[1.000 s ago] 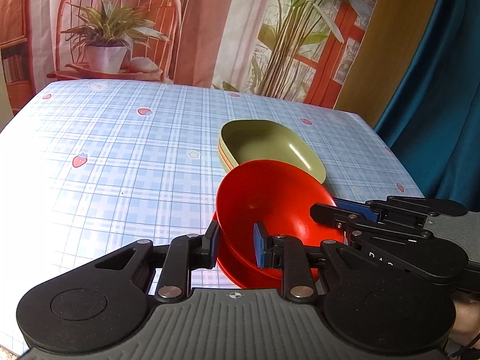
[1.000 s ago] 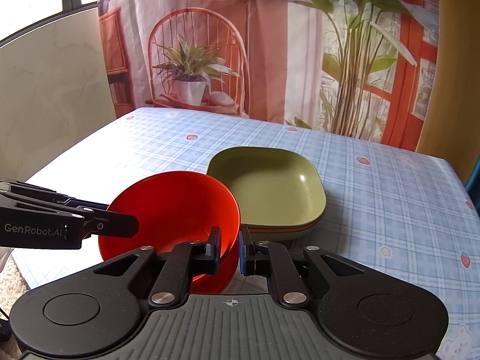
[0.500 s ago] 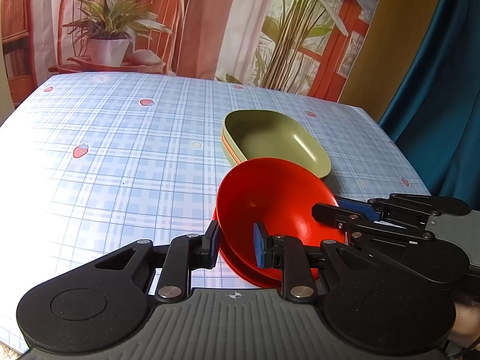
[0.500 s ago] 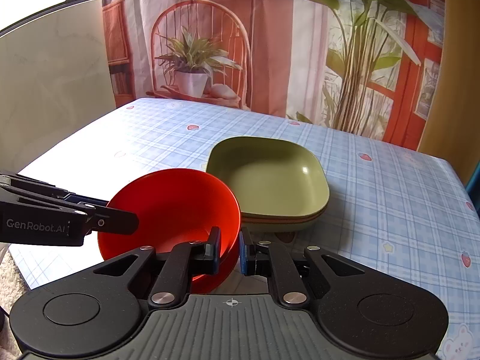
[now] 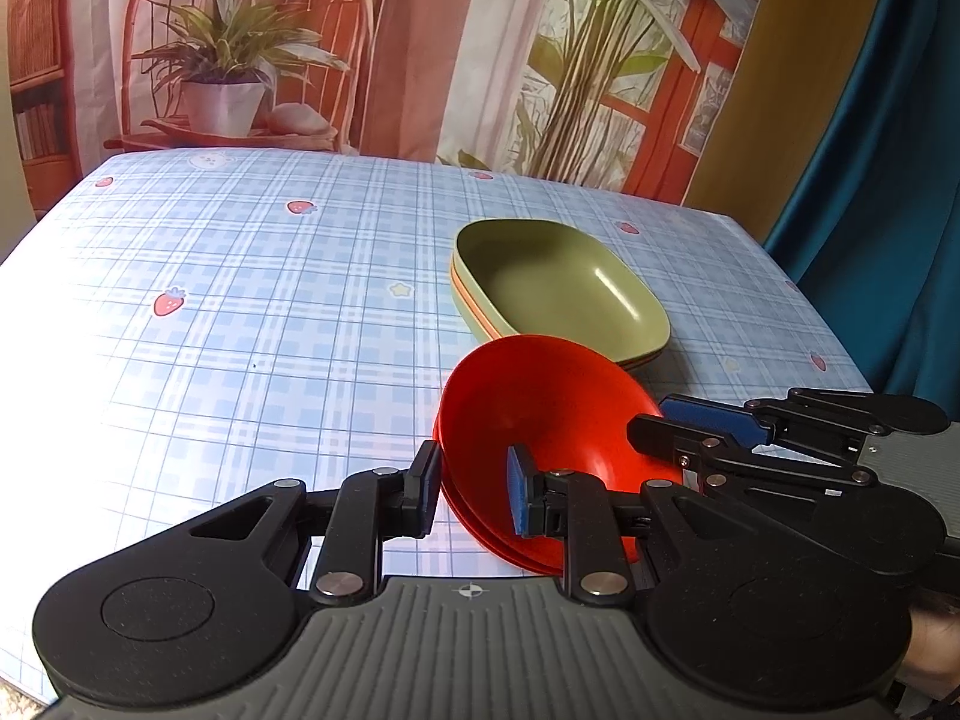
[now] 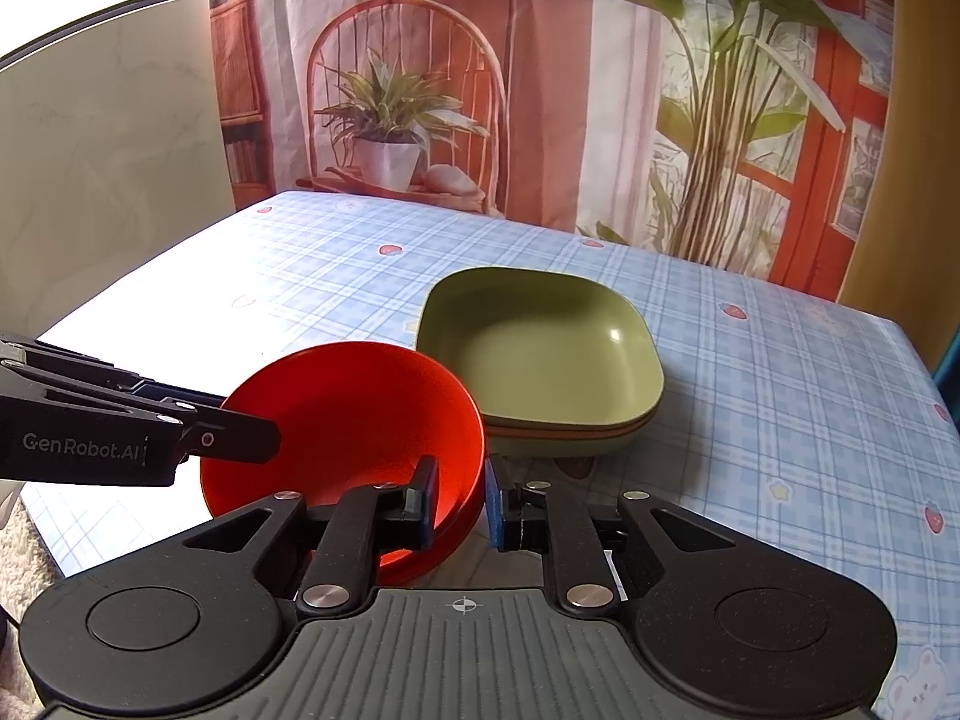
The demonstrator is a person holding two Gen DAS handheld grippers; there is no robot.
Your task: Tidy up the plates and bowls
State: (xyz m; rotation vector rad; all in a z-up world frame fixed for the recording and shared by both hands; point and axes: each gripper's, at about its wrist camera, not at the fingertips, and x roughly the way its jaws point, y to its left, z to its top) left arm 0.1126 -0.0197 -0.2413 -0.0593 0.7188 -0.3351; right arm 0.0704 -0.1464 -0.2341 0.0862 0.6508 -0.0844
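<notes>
Left gripper (image 5: 470,489) and right gripper (image 6: 459,501) both straddling red bowl (image 6: 354,402) rim, jaws apart; green plate stack (image 6: 540,354) sitting at bowl's 1 o'clock.

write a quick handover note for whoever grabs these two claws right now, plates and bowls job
Left claw: straddles the near rim of the red bowls, one finger outside, one inside.
Right claw: straddles the same stack's rim on the opposite side.
Whether either pinches is unclear.
Red bowls: nested, at the near edge of the table.
Green plate stack: right behind them, orange-rimmed plates underneath.
Done: plates stacked, bowls nested.
Left: probably settle the bowl stack, release, back out.
</notes>
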